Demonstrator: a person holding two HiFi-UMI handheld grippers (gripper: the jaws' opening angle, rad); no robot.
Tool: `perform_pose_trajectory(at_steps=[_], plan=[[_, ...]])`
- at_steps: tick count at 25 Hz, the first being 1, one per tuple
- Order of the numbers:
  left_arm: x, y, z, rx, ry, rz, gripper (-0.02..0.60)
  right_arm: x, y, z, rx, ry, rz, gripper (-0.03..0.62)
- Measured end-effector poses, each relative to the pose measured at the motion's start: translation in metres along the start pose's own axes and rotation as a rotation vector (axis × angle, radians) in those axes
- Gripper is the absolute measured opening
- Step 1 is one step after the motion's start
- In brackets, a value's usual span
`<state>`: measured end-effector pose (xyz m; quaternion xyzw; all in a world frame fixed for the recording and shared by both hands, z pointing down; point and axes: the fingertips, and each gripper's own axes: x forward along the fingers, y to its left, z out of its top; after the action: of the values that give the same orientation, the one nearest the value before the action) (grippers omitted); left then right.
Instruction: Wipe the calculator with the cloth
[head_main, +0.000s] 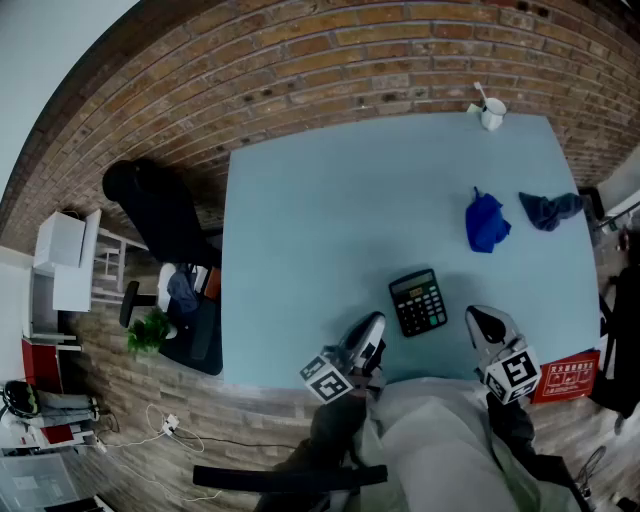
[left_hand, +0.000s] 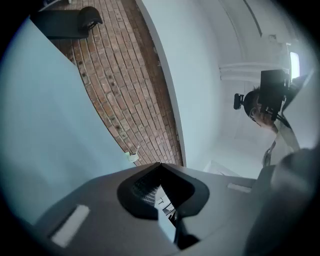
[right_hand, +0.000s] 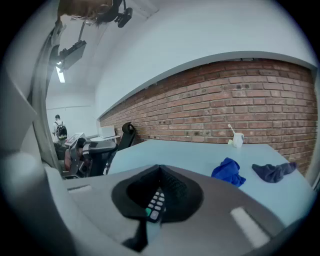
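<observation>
A black calculator (head_main: 418, 302) lies flat near the front edge of the light blue table (head_main: 330, 220). A bright blue cloth (head_main: 486, 222) lies crumpled behind it to the right, and a darker blue-grey cloth (head_main: 550, 209) lies further right. My left gripper (head_main: 372, 322) hovers just left of the calculator, shut and empty. My right gripper (head_main: 484, 318) is just right of it, also shut and empty. In the right gripper view the calculator's keys (right_hand: 156, 204) show below the closed jaws, with the blue cloth (right_hand: 227, 171) ahead.
A white cup (head_main: 492, 113) with a stick in it stands at the far right corner of the table, by the brick wall. A black office chair (head_main: 160, 215) and a small plant (head_main: 150, 330) are left of the table. A red box (head_main: 568, 378) sits at the front right.
</observation>
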<state>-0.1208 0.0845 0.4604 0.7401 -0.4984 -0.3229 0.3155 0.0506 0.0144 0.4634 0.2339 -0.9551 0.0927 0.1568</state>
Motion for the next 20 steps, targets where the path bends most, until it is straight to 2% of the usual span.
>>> perform_pose_trajectory(at_steps=[10, 16, 18, 20], plan=[[-0.002, 0.005, 0.0, -0.01, -0.001, 0.005, 0.002, 0.005, 0.01, 0.004, 0.019, -0.029, 0.03, 0.0], [-0.006, 0.013, 0.0, -0.017, 0.0, -0.009, 0.003, 0.019, 0.022, -0.005, -0.035, -0.01, 0.121, 0.001], [-0.01, 0.018, 0.0, -0.015, 0.005, 0.006, 0.003, 0.029, 0.015, -0.011, -0.009, 0.012, 0.116, 0.0], [-0.008, 0.021, -0.007, -0.016, 0.028, 0.02, 0.003, 0.034, -0.005, -0.015, -0.017, 0.024, 0.074, 0.001]])
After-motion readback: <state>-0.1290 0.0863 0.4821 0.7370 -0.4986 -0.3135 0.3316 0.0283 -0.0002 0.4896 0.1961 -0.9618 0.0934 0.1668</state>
